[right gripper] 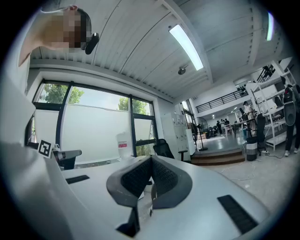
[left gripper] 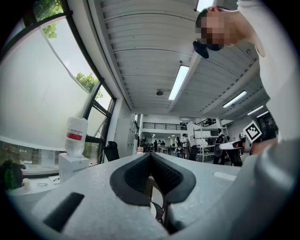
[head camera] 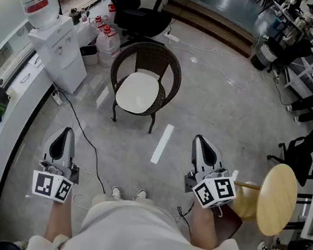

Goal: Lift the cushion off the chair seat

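**Cushion on the seat, lift not yet begun**

I stand on a grey, polished concrete floor (head camera: 218, 114) in a big workshop hall. The round chair (head camera: 175, 78), woven from dark wicker on thin legs, is out ahead of both my tongs and well apart from them. The cushion (head camera: 138, 91) lies flat in its seat, a pale, smooth, rounded pad filling the hoop. None of the job is done: I have the whole reach, the grip and the lift left.

My left tongs (head camera: 68, 131) have their ribbed black pads pressed together, with nothing between them. My right tongs (head camera: 201, 139) are the same, closed and empty. A round wooden stool (head camera: 277, 199) sits just to the right of my right tongs.
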Action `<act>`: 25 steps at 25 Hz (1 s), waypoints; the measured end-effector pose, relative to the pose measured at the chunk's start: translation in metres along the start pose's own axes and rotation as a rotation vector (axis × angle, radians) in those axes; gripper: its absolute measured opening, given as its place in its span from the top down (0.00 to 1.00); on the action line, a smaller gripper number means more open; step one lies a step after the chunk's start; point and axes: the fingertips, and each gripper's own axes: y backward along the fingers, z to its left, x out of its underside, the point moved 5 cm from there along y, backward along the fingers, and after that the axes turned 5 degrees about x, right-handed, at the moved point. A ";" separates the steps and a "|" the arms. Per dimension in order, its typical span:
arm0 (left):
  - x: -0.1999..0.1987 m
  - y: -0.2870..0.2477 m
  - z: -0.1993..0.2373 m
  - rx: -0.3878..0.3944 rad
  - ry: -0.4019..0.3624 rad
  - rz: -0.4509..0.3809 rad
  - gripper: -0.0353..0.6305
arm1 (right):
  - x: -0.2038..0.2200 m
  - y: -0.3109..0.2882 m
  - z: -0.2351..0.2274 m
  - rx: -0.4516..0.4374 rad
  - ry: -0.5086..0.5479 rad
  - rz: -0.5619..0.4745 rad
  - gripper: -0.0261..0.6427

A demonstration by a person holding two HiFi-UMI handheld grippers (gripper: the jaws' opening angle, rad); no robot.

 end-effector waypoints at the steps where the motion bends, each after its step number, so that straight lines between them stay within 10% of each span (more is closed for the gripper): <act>1: 0.000 -0.001 -0.001 0.000 0.000 -0.001 0.92 | -0.001 0.000 -0.002 0.002 0.000 -0.001 0.96; 15: 0.003 -0.001 -0.020 -0.030 -0.005 0.015 0.92 | 0.004 -0.001 -0.023 -0.059 -0.082 0.010 0.96; 22: 0.005 -0.009 -0.027 -0.044 -0.013 0.021 0.92 | -0.008 -0.008 -0.057 -0.092 -0.200 -0.073 0.27; 25: 0.009 -0.014 -0.038 -0.045 -0.018 0.030 0.92 | -0.006 -0.011 -0.074 -0.083 -0.208 -0.068 0.17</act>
